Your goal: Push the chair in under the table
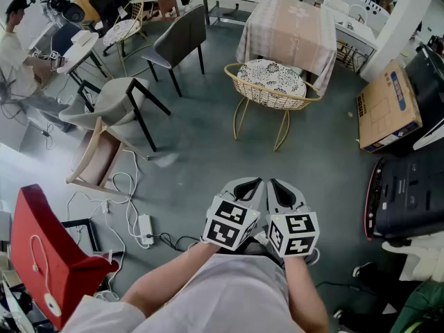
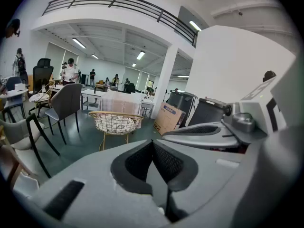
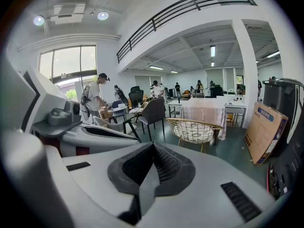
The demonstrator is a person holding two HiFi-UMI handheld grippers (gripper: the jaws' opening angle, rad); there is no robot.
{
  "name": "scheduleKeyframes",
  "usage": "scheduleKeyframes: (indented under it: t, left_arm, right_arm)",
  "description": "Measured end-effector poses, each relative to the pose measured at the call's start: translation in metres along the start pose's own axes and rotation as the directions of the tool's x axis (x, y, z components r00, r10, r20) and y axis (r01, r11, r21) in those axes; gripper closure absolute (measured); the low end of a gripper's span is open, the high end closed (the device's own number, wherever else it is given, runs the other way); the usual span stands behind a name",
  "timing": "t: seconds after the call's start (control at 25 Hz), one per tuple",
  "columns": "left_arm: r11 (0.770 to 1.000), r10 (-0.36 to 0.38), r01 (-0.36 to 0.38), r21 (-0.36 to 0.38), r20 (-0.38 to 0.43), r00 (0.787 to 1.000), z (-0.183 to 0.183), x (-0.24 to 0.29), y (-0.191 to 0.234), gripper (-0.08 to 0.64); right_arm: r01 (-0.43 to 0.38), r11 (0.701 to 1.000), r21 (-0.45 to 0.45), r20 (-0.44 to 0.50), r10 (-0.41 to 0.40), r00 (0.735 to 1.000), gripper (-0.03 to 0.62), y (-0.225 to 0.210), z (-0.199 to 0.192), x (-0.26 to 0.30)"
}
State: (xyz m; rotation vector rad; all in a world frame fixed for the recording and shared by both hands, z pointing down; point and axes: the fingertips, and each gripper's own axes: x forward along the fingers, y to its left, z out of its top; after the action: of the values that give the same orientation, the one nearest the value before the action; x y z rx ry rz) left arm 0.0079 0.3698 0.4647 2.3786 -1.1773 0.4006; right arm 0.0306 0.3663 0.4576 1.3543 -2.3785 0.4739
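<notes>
While the grey left gripper [image 1: 251, 183] and right gripper [image 1: 275, 184] hang side by side, the gold wire chair [image 1: 272, 82] stands well ahead, just before the cloth-draped table [image 1: 288, 26]; in the left gripper view, jaws press together, empty; the right gripper view shows likewise.

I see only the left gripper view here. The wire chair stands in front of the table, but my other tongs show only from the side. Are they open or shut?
Observer: The right tongs are shut, with nothing between them.
Operator: Does anything lie on the floor near me?
Observer: Yes. The head view shows a white power strip on the floor, off to the left of the left tongs.
Operator: And how does the chair stand, seen from above?
Observer: The wire chair stands mostly out from the table; only its back edge reaches the hanging cloth.
</notes>
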Motion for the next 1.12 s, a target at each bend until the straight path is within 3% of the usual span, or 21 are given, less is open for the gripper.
scheduleKeyframes:
  t: [0.72, 1.12]
  left_arm:
    - [1.000, 0.002, -0.002, 0.008, -0.028, 1.000, 0.006, -0.002, 0.047, 0.554]
    - [1.000, 0.016, -0.015, 0.020, -0.048, 0.999, 0.014, 0.045, 0.069, 0.554]
  right_arm:
    - [0.013, 0.999, 0.029, -0.008, -0.012, 1.000, 0.588, 0.017, 0.010, 0.040]
    - [-0.006, 0.999, 0.044, -0.014, 0.007, 1.000, 0.588, -0.018, 0.009, 0.080]
